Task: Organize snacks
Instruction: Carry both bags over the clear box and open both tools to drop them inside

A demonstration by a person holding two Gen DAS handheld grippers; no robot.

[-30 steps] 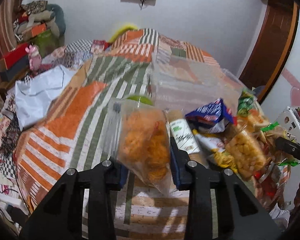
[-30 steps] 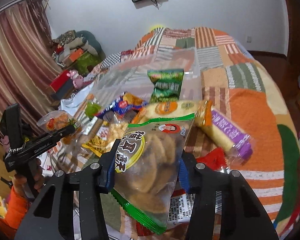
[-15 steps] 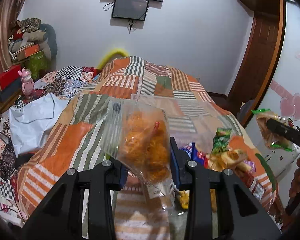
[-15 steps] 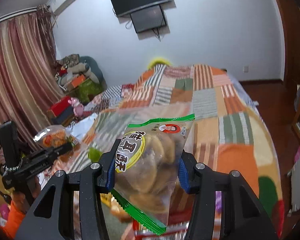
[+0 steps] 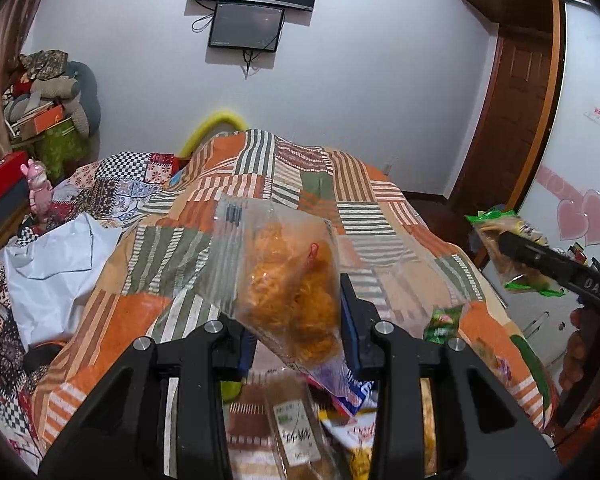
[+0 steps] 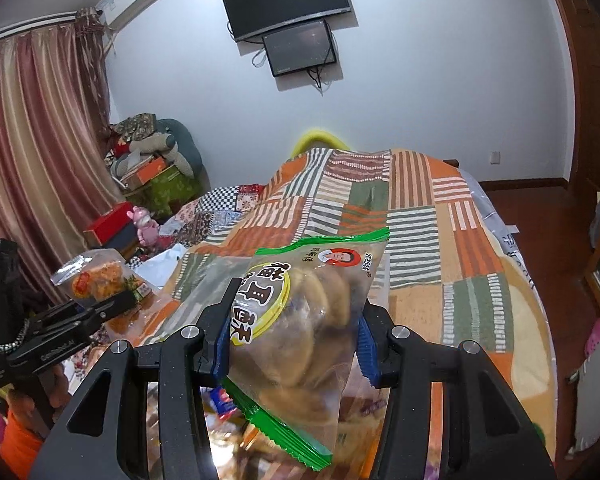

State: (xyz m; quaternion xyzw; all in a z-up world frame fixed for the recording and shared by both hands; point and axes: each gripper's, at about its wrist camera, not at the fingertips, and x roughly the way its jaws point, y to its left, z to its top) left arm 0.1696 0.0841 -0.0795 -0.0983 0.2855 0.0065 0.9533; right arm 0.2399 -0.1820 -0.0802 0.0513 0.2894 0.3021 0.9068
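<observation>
My left gripper (image 5: pixel 296 328) is shut on a clear bag of orange fried snacks (image 5: pixel 292 280) and holds it up above the bed; the same bag shows at the left of the right wrist view (image 6: pixel 96 280). My right gripper (image 6: pixel 292 344) is shut on a green-edged clear bag of round biscuits (image 6: pixel 300 320), also lifted; it shows at the right of the left wrist view (image 5: pixel 508 252). A pile of other snack packets (image 5: pixel 312 432) lies low on the patchwork bedspread (image 5: pixel 300 184), partly hidden by the fingers.
A clear plastic box (image 5: pixel 400 280) lies on the bed beyond the pile. A white cloth (image 5: pixel 56 264) lies at the bed's left. Boxes and cushions (image 6: pixel 148 160) are stacked by the curtain. A wooden door (image 5: pixel 516 120) is at the right.
Both grippers have risen and tilted up with their bags. The snack pile has dropped to the bottom of both views and the wall with the screens has come into view.
</observation>
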